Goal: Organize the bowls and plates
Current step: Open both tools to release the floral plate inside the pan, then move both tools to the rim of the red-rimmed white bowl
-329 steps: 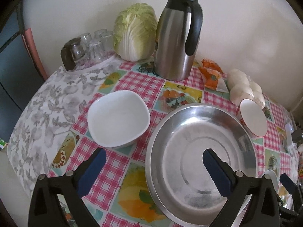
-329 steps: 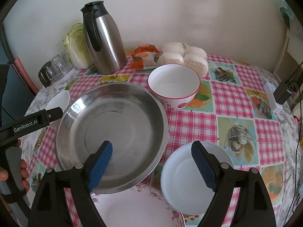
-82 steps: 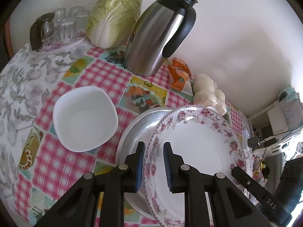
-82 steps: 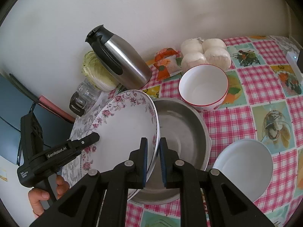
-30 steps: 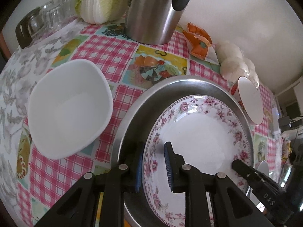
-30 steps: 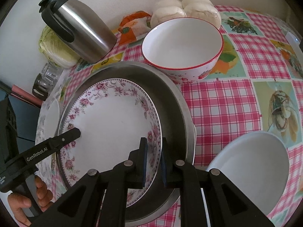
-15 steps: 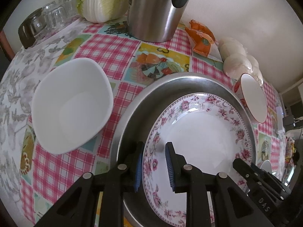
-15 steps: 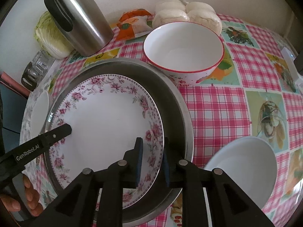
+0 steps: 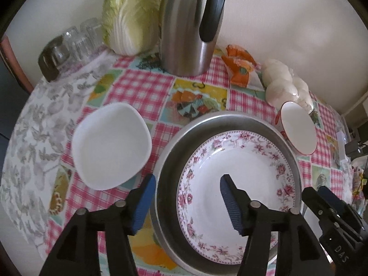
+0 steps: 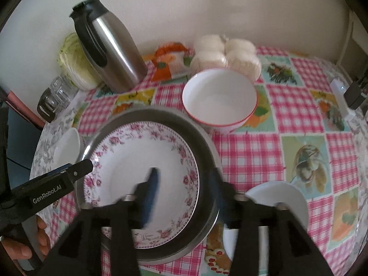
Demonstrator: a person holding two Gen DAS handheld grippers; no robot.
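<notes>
Round floral-rimmed china plate [image 9: 237,172] lies flat inside the wide shiny steel pan [image 9: 174,161] on the checked oilcloth tabletop [image 9: 142,87]. Left tongs [image 9: 187,203] are opening, blue ribbed pads either side of the plate's near rim, nothing pinched. Right tongs [image 10: 186,193], blurred, are opening too, straddling the plate's and the pan's edge, gripping nothing. Squarish white bowl [image 9: 111,146] left of the pan; red-rimmed round bowl [image 10: 219,97] behind it; smooth white dish [image 10: 278,197] to the right.

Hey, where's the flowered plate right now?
The white plate with the pink floral rim lies inside the large steel pan, centre of both wrist views, with the square white bowl on one side and the red-rimmed bowl on the other.
</notes>
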